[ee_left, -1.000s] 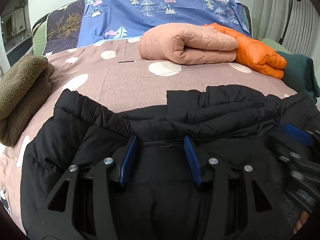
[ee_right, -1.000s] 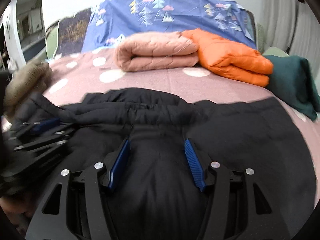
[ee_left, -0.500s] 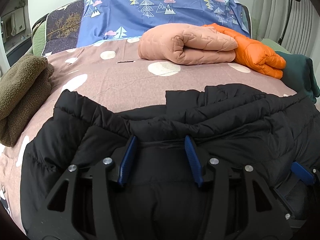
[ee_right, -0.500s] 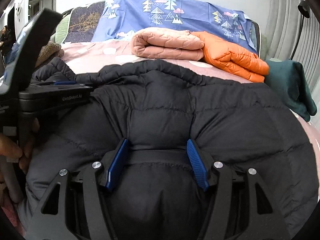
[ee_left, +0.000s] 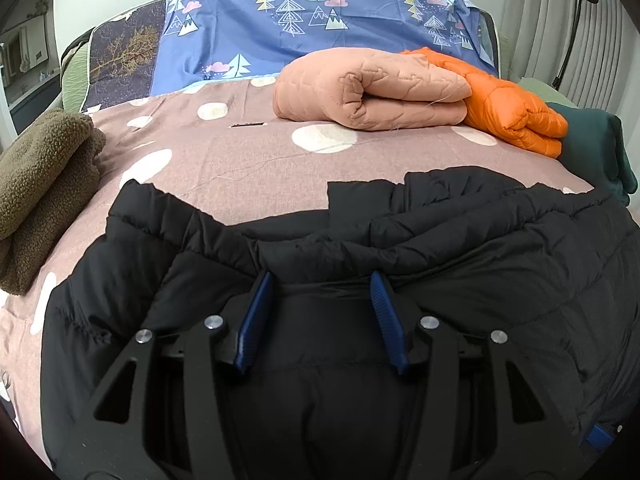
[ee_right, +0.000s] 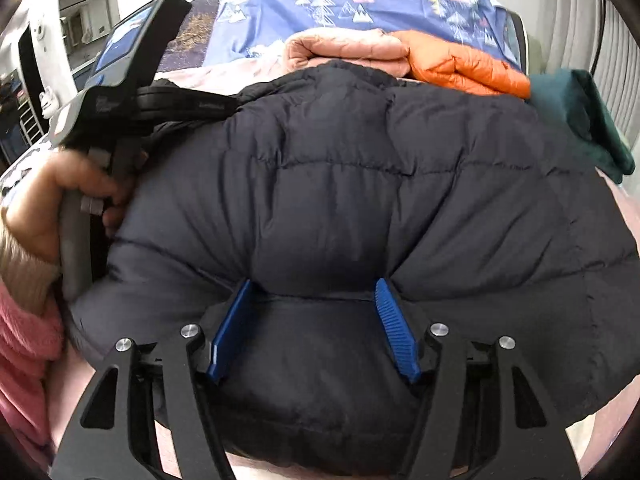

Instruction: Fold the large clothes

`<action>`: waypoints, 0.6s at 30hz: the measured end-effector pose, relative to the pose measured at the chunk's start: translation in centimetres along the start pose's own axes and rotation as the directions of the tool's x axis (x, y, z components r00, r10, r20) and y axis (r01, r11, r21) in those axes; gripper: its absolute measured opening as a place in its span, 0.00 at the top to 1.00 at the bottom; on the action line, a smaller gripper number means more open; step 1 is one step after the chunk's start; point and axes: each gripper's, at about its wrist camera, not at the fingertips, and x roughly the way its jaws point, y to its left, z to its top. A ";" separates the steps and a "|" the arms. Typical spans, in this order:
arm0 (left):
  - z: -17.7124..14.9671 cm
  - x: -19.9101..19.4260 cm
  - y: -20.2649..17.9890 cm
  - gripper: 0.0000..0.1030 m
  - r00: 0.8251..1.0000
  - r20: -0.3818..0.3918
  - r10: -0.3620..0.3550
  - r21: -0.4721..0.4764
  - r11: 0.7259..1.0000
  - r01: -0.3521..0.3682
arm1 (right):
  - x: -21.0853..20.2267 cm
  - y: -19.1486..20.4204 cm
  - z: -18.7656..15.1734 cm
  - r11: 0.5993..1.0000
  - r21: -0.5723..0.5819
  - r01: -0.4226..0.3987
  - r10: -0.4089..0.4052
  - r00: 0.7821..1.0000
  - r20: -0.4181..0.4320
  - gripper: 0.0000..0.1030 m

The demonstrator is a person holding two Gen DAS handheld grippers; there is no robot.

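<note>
There is pale lettering on the black body of the left gripper as seen from the right wrist view, but it is too small and blurred to read; no other writing shows. A black puffer jacket (ee_left: 460,264) lies spread on a bed (ee_left: 240,160) covered with a dusty-pink sheet with white dots, in the near part of it, its long axis running side to side across both views, its quilted seams bunched into a ridge along the far edge. The left gripper (ee_left: 320,312) has its blue pads set apart with a fold of the jacket between them; the cloth bulges up in the gap and the pads press against it. The right gripper (ee_right: 314,328) also has jacket cloth between its blue pads, puffed up into a mound ahead of them, and its jaws are opening. In the right wrist view a hand (ee_right: 60,200) with a pink sleeve holds the left gripper's handle at the jacket's left side. Further back on the bed lie a folded peach quilt (ee_left: 368,88), touching a folded orange jacket (ee_left: 516,116), with a dark green cloth (ee_left: 600,148) just beside that at the right edge. A brown fleece (ee_left: 40,184) sits folded at the left edge. A blue pillowcase with trees (ee_left: 320,24) stands against the headboard.
</note>
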 end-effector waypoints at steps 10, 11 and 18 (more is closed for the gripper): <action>0.0 0.0 0.0 0.49 1.000 0.000 -0.002 -0.001 1.000 0.002 | -1.3 -0.4 -0.4 0.999 -0.019 -0.041 0.040 0.999 -0.034 0.37; 0.0 0.0 0.0 0.49 1.000 0.000 -0.001 0.000 1.000 0.001 | -1.3 -0.3 -0.3 0.999 -0.030 -0.045 0.044 0.998 -0.043 0.37; 0.0 0.0 0.0 0.49 1.000 0.000 -0.001 0.000 1.000 0.001 | -3.6 -4.6 6.9 0.997 -0.008 0.074 -0.073 0.992 0.105 0.37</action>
